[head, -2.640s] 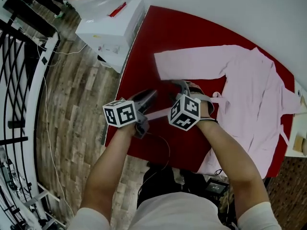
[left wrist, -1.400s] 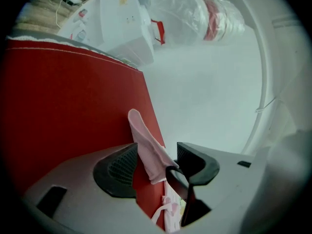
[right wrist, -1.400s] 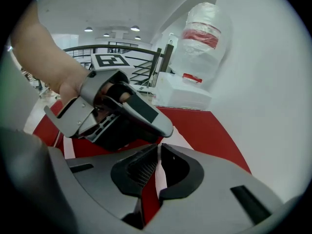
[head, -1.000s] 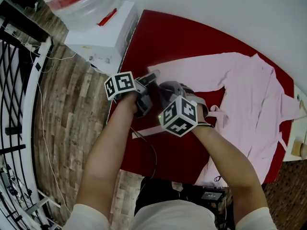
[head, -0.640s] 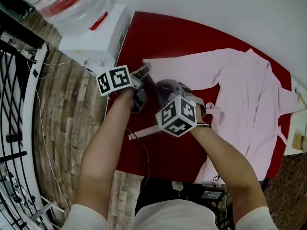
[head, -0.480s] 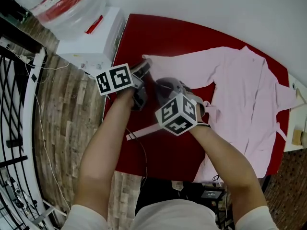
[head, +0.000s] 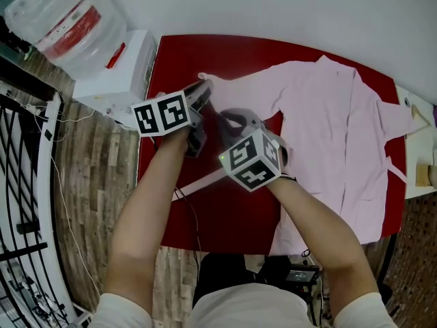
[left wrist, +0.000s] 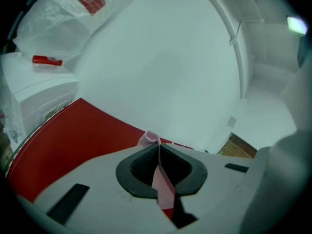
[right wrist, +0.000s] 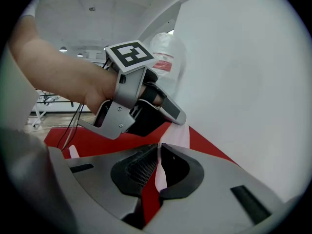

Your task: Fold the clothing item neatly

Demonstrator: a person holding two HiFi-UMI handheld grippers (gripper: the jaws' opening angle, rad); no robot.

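The pale pink long-sleeved fabric garment (head: 328,121) lies spread open on the flat red table top (head: 205,53), its body toward the right half. One sleeve (head: 252,87) extends left across the red surface.

The left gripper (head: 203,87) is closed, with a fold of pink fabric at the sleeve's cuff end (left wrist: 148,139) pinched between its pads. The right gripper (head: 225,117) sits just beside it, nearer the garment body. Its jaws are also closed, clamping a thin edge of the same pink fabric.

A narrow pale strip (head: 199,182) runs below both grippers. It is possibly the garment's belt, but its attachment is hidden.

A white box-shaped water dispenser (head: 113,70) stands left of the table and carries a clear plastic bottle (head: 65,19).
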